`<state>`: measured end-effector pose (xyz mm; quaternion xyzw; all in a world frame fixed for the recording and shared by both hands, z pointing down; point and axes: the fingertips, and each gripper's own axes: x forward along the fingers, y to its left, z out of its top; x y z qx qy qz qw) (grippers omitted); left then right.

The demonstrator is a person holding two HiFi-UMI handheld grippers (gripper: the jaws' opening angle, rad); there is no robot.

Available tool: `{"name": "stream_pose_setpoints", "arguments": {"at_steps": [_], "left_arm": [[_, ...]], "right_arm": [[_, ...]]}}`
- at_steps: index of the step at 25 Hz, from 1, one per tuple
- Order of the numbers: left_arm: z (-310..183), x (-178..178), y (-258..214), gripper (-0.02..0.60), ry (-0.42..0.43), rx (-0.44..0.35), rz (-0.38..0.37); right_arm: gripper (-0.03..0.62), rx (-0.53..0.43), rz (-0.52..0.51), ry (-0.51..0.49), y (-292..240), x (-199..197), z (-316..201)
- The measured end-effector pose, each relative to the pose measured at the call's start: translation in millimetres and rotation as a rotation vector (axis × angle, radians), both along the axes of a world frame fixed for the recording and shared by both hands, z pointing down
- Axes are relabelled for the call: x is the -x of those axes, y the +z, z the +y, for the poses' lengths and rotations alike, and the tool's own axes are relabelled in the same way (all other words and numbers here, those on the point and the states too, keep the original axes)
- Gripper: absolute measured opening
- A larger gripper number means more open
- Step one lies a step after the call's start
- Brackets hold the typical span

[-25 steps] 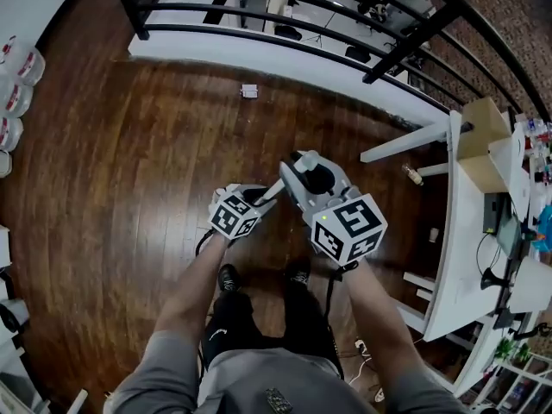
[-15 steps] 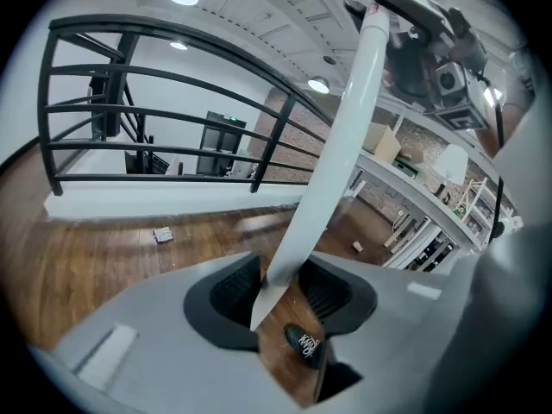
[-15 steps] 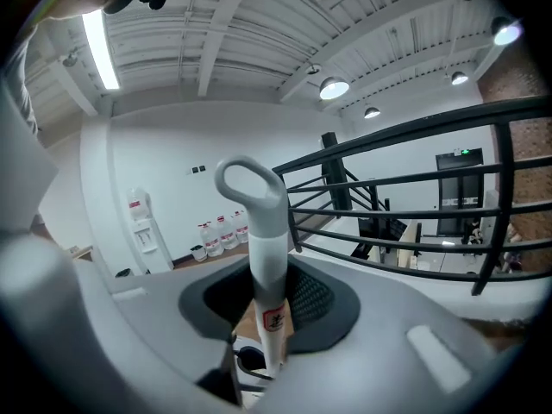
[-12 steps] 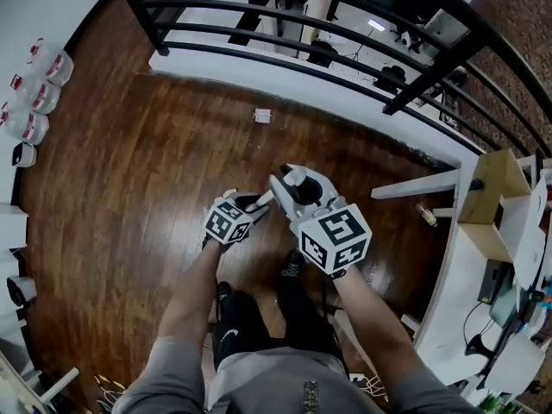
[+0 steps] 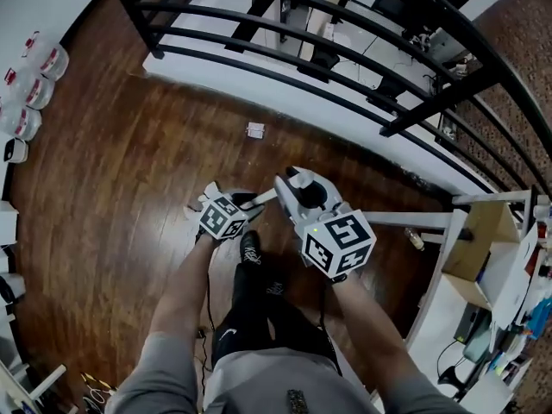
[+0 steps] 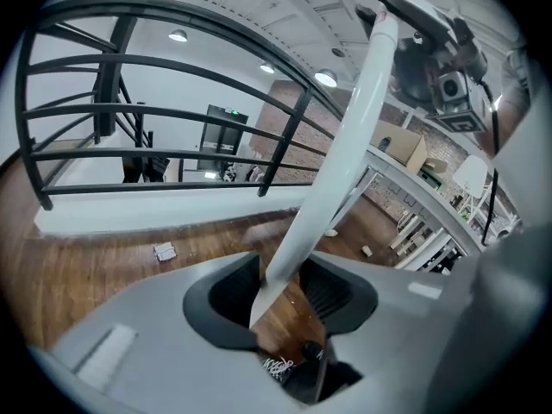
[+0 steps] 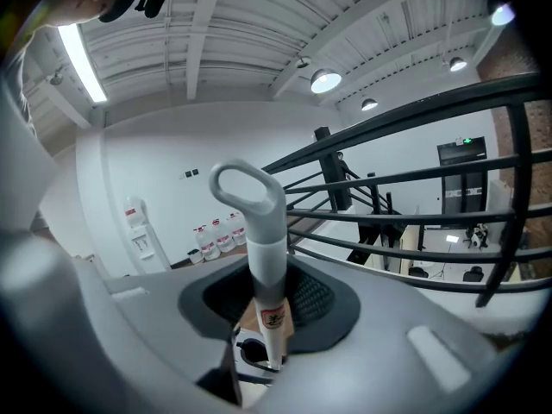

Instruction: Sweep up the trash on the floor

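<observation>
A small white scrap of trash [image 5: 255, 129] lies on the dark wood floor ahead of me, near the white ledge; it also shows in the left gripper view [image 6: 165, 251]. A long white handle [image 5: 266, 199] runs between both grippers. My right gripper [image 5: 299, 188] is shut on it just below its loop end [image 7: 250, 188]. The handle [image 6: 332, 171] also passes between the pads of my left gripper [image 5: 241, 201], whose jaws have just been opening; floor shows between the handle and one pad. The handle's lower end is hidden.
A black railing [image 5: 302, 24] over a white ledge [image 5: 285, 80] bounds the floor ahead. Water bottles [image 5: 21, 102] line the left wall. A white table [image 5: 448, 317] with a cardboard box [image 5: 483, 248] stands at right, and a small object [image 5: 416, 240] lies by its leg.
Both grippers and the handle have moved forward together across the floor. The railing and the scrap have shifted in the view, and the table has slid to the right edge.
</observation>
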<state>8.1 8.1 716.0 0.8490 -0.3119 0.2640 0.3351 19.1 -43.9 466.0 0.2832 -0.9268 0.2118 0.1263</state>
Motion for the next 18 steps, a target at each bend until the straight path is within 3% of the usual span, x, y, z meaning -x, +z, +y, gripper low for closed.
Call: {"name": "stream_pose_setpoints", "arguments": {"at_steps": [7, 18], "left_arm": [[-84.0, 20.7, -5.3, 0.146, 0.058, -0.028, 0.019], [-197.4, 2.2, -3.1, 0.146, 0.083, -0.063, 0.030]], "right_arm": [[0.094, -0.023, 0.027, 0.060, -7.2, 23.8, -76.7], [0.094, -0.022, 0.025, 0.136, -4.1, -1.4, -187.2]]}}
